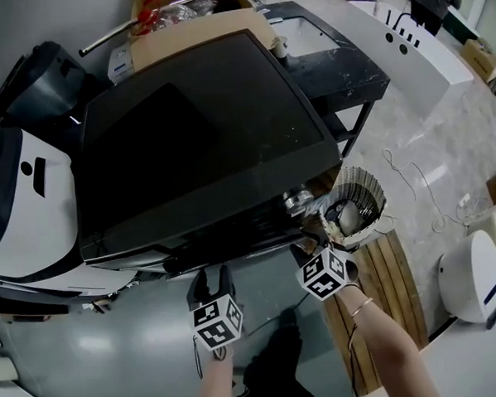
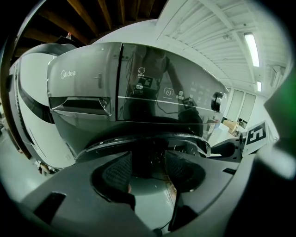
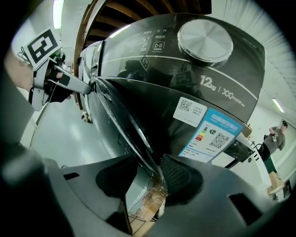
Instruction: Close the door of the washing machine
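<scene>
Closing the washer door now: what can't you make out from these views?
1. Right gripper view: the door catch, hidden behind the door's own edge. The sticker print is too small.
2. Left gripper view: control panel labels, too small and under reflections.
3. Head view: door front, hidden under the washing machine top.

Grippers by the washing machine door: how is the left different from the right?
The left black gripper has the rim of the dark round glass door ahead of its jaws; the right black gripper has that rim between its jaws. The left gripper faces the grey pull-out drawer; the right faces the silver round knob. Both stand open.
</scene>
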`<state>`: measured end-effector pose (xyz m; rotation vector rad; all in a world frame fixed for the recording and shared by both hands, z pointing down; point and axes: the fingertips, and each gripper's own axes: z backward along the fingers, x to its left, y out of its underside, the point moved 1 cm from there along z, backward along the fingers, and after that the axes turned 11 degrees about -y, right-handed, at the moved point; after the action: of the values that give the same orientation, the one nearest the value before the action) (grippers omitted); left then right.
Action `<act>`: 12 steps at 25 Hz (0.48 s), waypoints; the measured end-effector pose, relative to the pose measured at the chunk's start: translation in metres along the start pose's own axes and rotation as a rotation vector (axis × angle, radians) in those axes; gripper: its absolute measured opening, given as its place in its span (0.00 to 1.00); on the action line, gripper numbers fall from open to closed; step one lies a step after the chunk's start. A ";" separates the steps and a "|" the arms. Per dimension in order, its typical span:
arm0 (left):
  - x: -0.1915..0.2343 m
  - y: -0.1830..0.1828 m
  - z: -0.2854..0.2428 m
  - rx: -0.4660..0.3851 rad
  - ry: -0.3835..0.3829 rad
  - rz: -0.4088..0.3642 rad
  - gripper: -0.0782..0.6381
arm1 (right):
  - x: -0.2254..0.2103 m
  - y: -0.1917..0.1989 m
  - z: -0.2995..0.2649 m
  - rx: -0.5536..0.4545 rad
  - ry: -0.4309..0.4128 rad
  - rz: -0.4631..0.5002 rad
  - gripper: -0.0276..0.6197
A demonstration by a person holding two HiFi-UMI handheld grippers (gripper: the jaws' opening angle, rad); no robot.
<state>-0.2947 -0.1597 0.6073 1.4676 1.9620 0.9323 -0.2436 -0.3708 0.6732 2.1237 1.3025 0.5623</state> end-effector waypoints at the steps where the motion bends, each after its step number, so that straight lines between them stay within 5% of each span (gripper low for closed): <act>1: -0.001 0.000 0.000 -0.001 -0.003 0.003 0.45 | -0.002 0.002 0.003 -0.007 0.014 -0.013 0.32; 4: -0.003 0.000 0.000 -0.004 -0.018 0.021 0.45 | -0.009 0.013 0.012 -0.068 0.027 -0.135 0.30; 8: -0.007 0.001 0.000 0.004 -0.041 0.040 0.45 | -0.017 0.030 0.018 -0.168 -0.001 -0.446 0.25; 12: -0.009 0.001 0.001 0.009 -0.044 0.042 0.45 | -0.008 0.041 0.014 -0.178 -0.043 -0.563 0.25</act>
<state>-0.2905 -0.1681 0.6072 1.5266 1.9131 0.9029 -0.2121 -0.3963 0.6900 1.5191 1.6655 0.3696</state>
